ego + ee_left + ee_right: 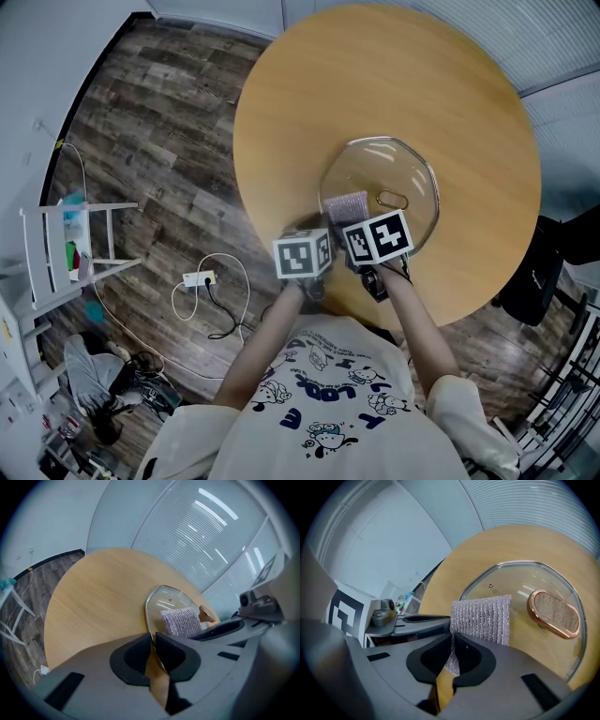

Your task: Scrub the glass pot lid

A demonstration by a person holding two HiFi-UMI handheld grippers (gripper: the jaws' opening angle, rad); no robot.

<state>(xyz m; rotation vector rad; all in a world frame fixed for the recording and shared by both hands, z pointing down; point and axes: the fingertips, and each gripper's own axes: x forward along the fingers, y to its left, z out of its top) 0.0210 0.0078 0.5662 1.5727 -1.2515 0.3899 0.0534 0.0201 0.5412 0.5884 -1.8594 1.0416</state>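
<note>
Plainly the glass pot lid (375,169) lies flat on the round wooden table (300,112), just toward 6 o'clock of its middle in the head view. Its copper-toned handle (553,613) faces up. The left gripper (153,637) has its jaws nearly together on the lid's metal rim at about 8 o'clock. The right gripper (452,637) is closed on one edge of a silvery knitted scouring pad (483,616), which rests on the glass beside that pinch. The lid is probably stiff, fairly heavy for its thickness, slick and breakable, and it would likely skate across the smooth wood under sideways strokes. The rim seems the sound place to grip, since the banded edge takes pressure better than bare glass, and the handle is the alternative. The pad looks soft and limp, so it will fold unless pressed flat.
</note>
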